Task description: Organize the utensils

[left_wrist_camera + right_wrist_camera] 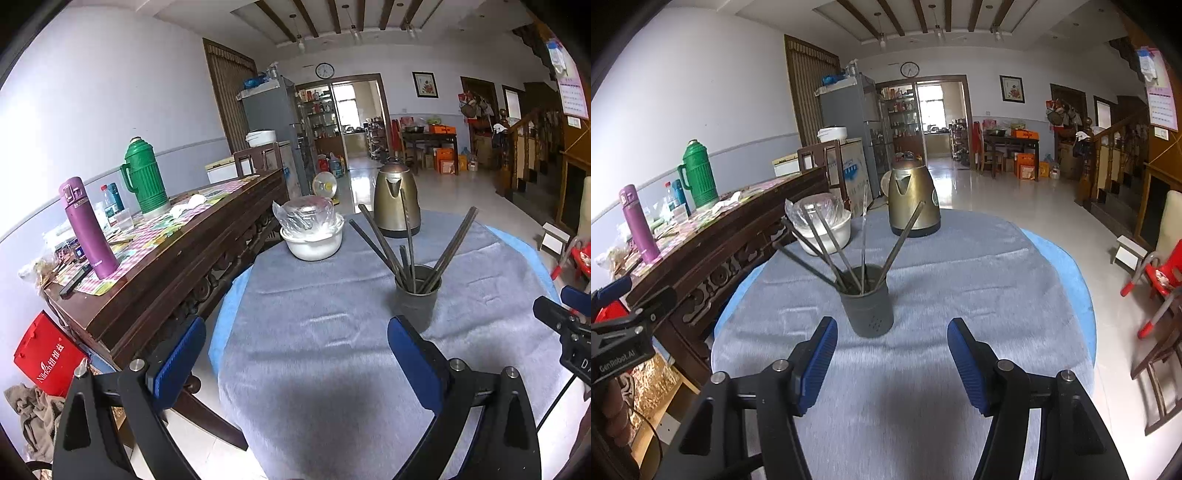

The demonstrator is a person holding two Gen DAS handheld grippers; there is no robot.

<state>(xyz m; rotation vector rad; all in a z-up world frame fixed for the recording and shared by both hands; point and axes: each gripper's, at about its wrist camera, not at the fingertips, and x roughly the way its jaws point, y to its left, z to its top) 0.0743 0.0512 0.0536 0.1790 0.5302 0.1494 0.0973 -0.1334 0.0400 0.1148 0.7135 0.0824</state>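
Observation:
A dark grey utensil holder (416, 297) (867, 308) stands upright on the grey cloth of the round table (314, 314) (942, 280). Several dark chopsticks (384, 240) (820, 240) stand in it, fanned outward. My left gripper (297, 345) is open and empty, above the table's near-left part, with the holder just beyond its right finger. My right gripper (892, 350) is open and empty, directly in front of the holder. The right gripper's body shows at the right edge of the left wrist view (569, 332).
A white bowl with a plastic-wrapped item (312, 236) (823, 229) and a brass-coloured kettle (397, 201) (914, 199) stand at the table's far side. A wooden sideboard (166, 266) with a purple flask (86, 229) and a green thermos (144, 177) is to the left. A red chair (1156, 280) is on the right.

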